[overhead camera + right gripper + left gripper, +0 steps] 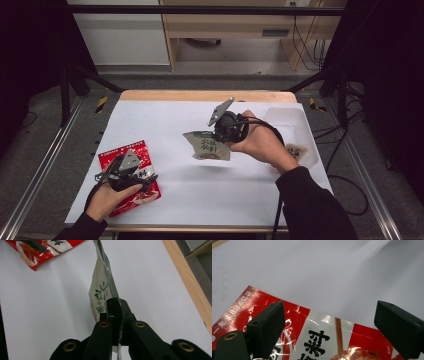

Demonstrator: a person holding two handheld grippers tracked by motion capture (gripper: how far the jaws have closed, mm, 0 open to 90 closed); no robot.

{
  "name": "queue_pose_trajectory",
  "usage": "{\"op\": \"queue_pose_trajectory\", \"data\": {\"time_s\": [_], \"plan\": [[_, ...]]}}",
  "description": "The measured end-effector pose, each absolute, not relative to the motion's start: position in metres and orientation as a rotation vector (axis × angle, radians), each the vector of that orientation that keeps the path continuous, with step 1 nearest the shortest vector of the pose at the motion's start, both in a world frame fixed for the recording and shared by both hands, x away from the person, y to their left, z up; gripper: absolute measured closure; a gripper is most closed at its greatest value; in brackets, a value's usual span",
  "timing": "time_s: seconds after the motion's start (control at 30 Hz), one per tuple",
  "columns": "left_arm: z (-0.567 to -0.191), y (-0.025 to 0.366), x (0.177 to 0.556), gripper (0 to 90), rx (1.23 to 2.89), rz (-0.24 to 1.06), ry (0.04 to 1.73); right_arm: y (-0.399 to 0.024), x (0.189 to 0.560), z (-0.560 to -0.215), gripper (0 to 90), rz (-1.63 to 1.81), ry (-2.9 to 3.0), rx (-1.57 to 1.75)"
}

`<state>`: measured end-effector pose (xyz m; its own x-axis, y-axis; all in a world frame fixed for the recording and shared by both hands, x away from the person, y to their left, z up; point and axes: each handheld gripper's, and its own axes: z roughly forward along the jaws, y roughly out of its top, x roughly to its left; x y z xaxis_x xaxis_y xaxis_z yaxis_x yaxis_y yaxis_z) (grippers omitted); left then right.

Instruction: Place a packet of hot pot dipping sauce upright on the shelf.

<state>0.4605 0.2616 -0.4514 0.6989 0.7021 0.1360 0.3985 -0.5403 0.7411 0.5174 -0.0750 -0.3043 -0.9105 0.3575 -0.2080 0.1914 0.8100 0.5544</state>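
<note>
Red packet lies at the table's near-left corner, bare sheet beyond. Left gripper jaws spread above it. Right gripper pinches a green-lettered pouch mid-table.

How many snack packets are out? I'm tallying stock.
3: red packet under the left gripper, green packet in the right gripper, one in the clear tray.

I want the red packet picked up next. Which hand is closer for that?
Left. The left gripper hangs right over the red packet with jaws open, while the right gripper is shut on the green packet.
</note>
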Motion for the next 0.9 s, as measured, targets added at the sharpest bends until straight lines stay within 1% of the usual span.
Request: {"op": "queue_pose_trajectory", "data": {"time_s": [0.17,0.43,0.9], "plan": [[-0.450,0.262,0.460,10.0,2.190,0.564,0.832,-0.082,0.521,-0.300,90.0,0.776,2.690,0.437],[-0.449,0.264,0.459,9.9,2.192,0.585,0.830,-0.093,0.527,-0.284,90.0,0.780,2.674,0.452],[-0.452,0.261,0.459,7.0,2.196,0.574,0.811,-0.138,0.542,-0.243,90.0,0.807,2.577,0.537]]}}
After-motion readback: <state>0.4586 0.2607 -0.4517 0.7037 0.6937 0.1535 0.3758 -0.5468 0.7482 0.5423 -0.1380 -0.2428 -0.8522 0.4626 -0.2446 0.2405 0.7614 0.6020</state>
